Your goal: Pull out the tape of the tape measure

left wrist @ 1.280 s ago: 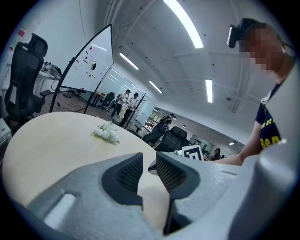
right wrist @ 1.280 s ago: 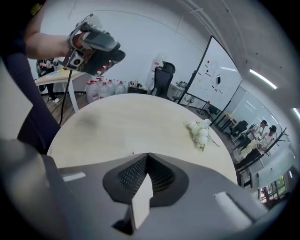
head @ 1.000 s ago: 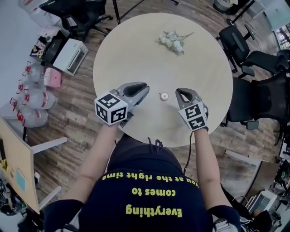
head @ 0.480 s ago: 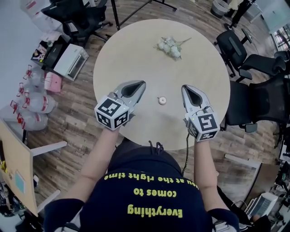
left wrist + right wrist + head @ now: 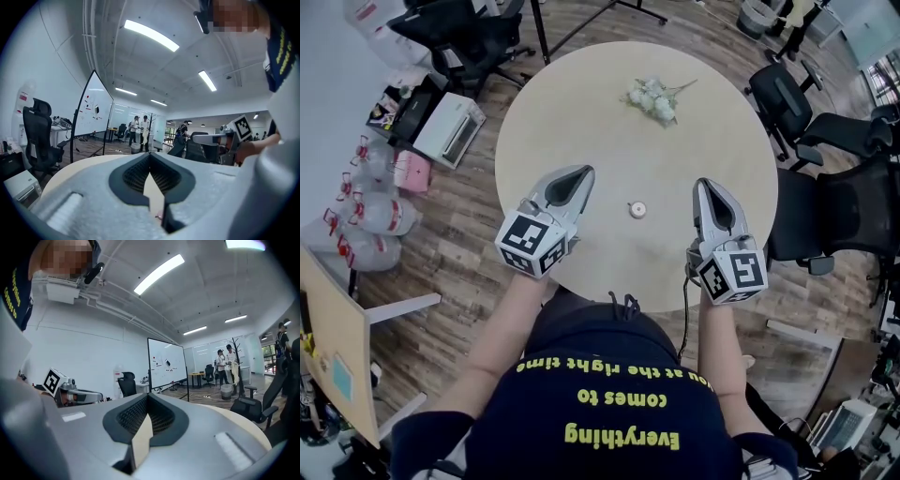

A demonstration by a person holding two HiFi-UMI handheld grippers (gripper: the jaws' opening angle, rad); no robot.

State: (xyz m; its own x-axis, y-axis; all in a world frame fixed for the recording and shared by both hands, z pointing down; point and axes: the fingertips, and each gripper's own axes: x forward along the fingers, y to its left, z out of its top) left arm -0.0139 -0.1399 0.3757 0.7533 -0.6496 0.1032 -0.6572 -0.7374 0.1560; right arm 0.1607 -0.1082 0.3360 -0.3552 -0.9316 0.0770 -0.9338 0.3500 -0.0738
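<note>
The tape measure [image 5: 637, 210] is a small round white case lying on the round pale table [image 5: 581, 103], near its front edge. It lies between my two grippers and touches neither. My left gripper [image 5: 581, 174] hovers to its left, jaws shut with nothing in them. My right gripper [image 5: 706, 186] hovers to its right, also shut and holding nothing. Both point away from me, roughly level. In the left gripper view the pads [image 5: 138, 172] meet at the tip. The right gripper view shows its pads [image 5: 160, 416] closed too. No tape is drawn out of the case.
A bunch of white flowers [image 5: 654, 96] lies at the table's far side. Black office chairs [image 5: 834, 202] stand to the right, a printer [image 5: 447, 115] and bags on the floor to the left. People [image 5: 224, 363] stand far off by a whiteboard [image 5: 96, 110].
Both grippers have lifted off the table and tilted toward level. The right one rose more and drew away to the right of the tape measure, which has not moved.
</note>
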